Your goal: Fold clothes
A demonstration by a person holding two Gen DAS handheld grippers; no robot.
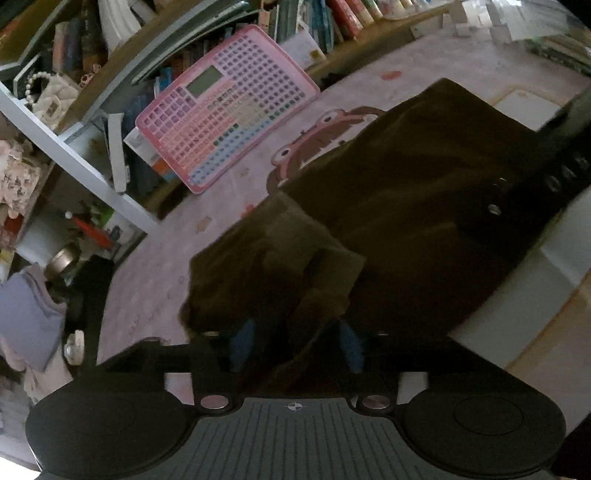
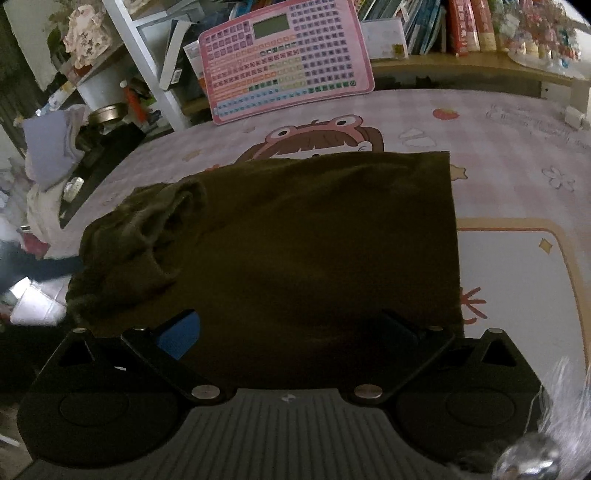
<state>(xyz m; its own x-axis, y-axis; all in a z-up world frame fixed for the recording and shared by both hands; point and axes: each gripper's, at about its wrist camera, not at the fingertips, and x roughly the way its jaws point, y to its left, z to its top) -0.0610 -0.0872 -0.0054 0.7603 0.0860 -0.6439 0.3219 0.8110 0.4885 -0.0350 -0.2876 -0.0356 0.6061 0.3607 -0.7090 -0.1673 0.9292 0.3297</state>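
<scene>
A dark olive-brown garment (image 2: 303, 236) lies on the pink cartoon-print sheet (image 2: 517, 155). It is partly folded, with a straight right edge and a bunched sleeve or collar at its left (image 2: 147, 236). In the left wrist view the garment (image 1: 406, 206) stretches up to the right, and a bunched part drapes between the fingers of my left gripper (image 1: 295, 343), whose blue pads stand a little apart with cloth between them. My right gripper (image 2: 291, 332) is open wide over the garment's near edge, its fingers low on the cloth.
A pink keyboard-like learning board (image 2: 288, 59) leans against a bookshelf (image 2: 461, 26) at the back. A white shelf frame (image 2: 147, 66) and clutter stand at the left, with lilac clothing (image 2: 48, 147). The other gripper's dark arm (image 1: 565, 147) shows at the right.
</scene>
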